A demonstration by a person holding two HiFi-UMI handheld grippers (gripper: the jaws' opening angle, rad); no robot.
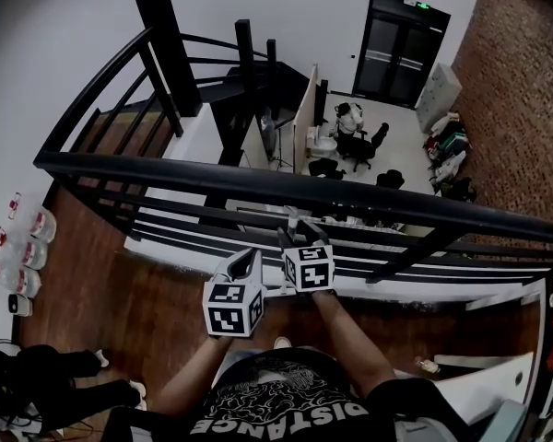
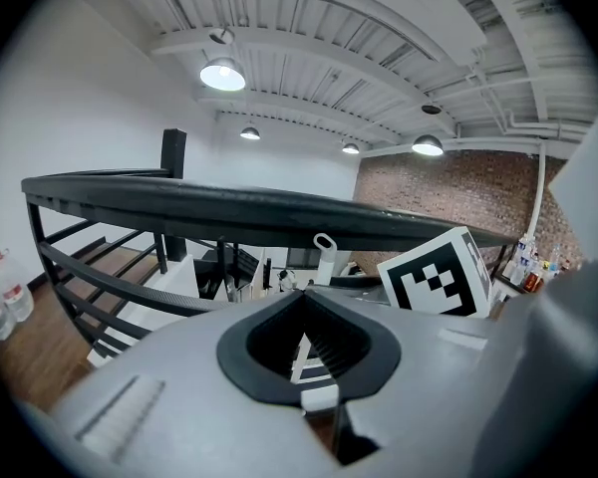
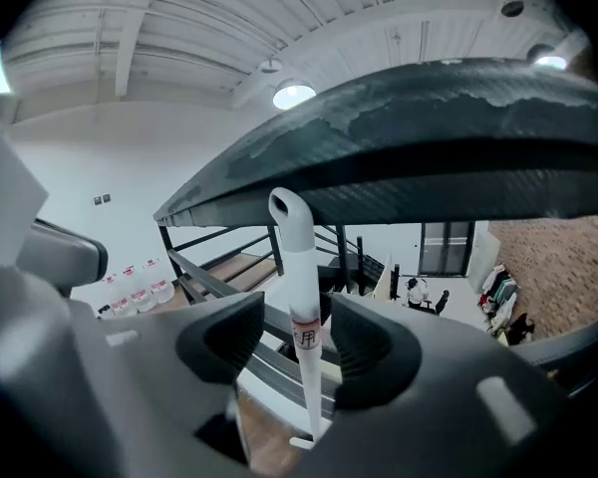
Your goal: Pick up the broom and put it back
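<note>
Two grippers sit at the black metal railing (image 1: 258, 178): left gripper (image 2: 304, 297) has jaws pinched together, empty; right gripper (image 3: 297, 312) gapes wide w/ the white plastic broom handle (image 3: 297, 257) upright between its pads, not squeezed. Only right gripper view shows the handle's red-edged label (image 3: 305, 335), reading approx. "用"; hang-hole (image 3: 282, 203) at its top sits by the rail.

Looks down from a mezzanine with a dark wooden floor (image 1: 157, 311), fenced by a black metal railing (image 1: 258, 187) of horizontal bars. Drops by black stairs (image 1: 226, 81) to a pale lower floor (image 1: 401, 159) with a black office chair (image 1: 361, 145) and a black double door (image 1: 399, 49). Meets a white wall (image 1: 74, 26) at left and a brick wall (image 1: 525, 109) at right. Glows under 4 round lamps (image 2: 223, 73) on a white ribbed ceiling (image 2: 379, 28).
</note>
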